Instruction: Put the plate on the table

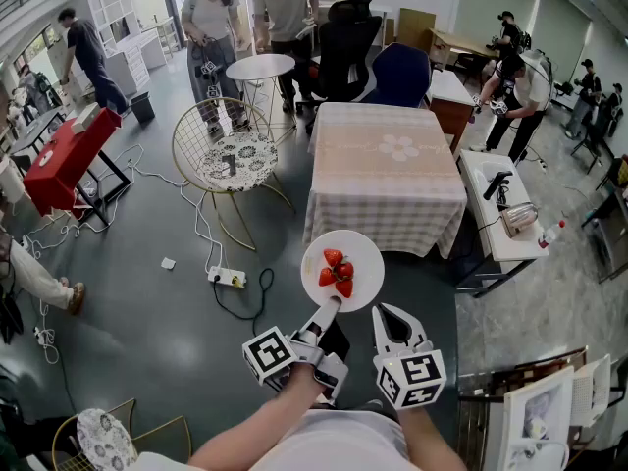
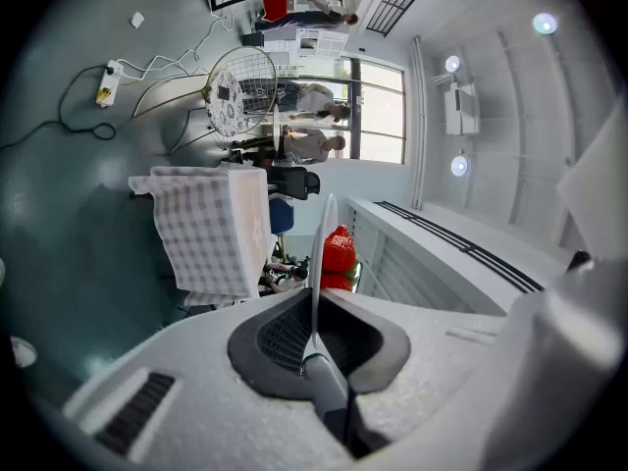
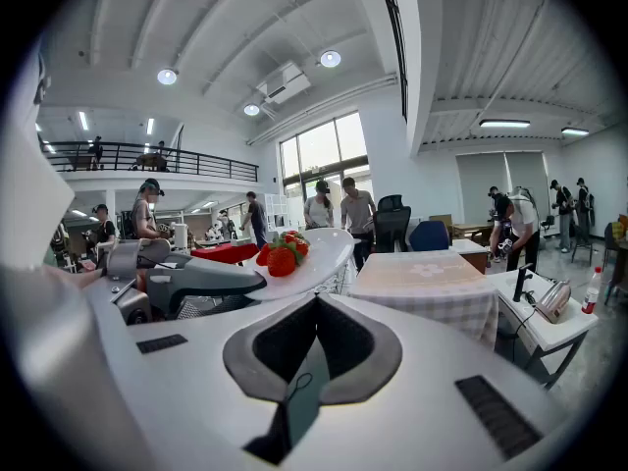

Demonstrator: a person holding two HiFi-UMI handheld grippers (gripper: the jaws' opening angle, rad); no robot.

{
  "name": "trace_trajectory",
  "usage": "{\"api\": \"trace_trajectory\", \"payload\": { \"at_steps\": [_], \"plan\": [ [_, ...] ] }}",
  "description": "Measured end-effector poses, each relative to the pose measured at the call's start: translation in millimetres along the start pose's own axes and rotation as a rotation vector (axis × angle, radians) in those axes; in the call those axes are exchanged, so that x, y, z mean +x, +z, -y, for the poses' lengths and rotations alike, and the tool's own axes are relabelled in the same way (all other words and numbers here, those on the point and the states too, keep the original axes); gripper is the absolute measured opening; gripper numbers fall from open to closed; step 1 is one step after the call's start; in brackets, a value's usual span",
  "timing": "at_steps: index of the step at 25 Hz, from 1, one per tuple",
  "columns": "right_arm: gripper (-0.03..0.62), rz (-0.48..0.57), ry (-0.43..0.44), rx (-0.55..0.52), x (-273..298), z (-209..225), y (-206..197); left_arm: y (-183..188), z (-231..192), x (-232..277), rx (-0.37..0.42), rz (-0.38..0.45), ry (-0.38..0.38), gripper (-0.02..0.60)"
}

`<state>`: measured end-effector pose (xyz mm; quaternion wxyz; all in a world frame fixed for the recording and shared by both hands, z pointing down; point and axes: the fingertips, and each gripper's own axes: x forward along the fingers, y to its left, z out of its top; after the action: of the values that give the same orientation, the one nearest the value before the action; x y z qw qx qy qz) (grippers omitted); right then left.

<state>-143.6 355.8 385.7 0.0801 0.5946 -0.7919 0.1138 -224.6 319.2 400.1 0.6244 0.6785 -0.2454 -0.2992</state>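
Head view: pinches the near rim of the plate [image 1: 319, 255] in the left tool [image 1: 331, 306], jaws almost together on it; carries the right tool [image 1: 384, 311] closed and empty alongside. Hovers over the floor, just short of the cloth-covered surface [image 1: 385, 165]. Best to move forward slowly and level, so the strawberries [image 1: 338, 271] stay put. Round, so no long axis; lies flat, face up, gripped edge toward the body.
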Motion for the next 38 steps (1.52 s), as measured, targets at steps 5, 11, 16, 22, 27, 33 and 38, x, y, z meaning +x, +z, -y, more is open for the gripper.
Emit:
{"api": "trace_trajectory", "payload": {
  "at_steps": [5,11,16,22,27,33,38],
  "plan": [
    [0.003,-0.005,0.005,0.007,-3,2,-2,-3,-1,-3,-0.012,0.009,0.009,0.015],
    [0.003,0.001,0.0,0.014,-6,5,1,-8,2,-1,-0.011,-0.003,0.002,0.015],
    [0.005,0.005,-0.021,0.016,-6,7,1,-5,0,-2,-0.004,-0.012,0.003,0.015],
    [0.005,0.005,-0.026,0.026,-2,9,0,-1,-3,0,-0.008,-0.015,0.01,0.015],
    [0.005,-0.008,-0.004,0.019,8,10,-3,4,-8,5,-0.01,0.006,0.02,0.015],
    [0.005,-0.01,0.034,0.014,28,17,-3,13,-14,17,-0.006,0.033,0.028,0.015],
    [0.005,-0.018,0.06,0.017,47,42,-1,17,-23,44,-0.007,0.061,0.049,0.015]
  ]
}}
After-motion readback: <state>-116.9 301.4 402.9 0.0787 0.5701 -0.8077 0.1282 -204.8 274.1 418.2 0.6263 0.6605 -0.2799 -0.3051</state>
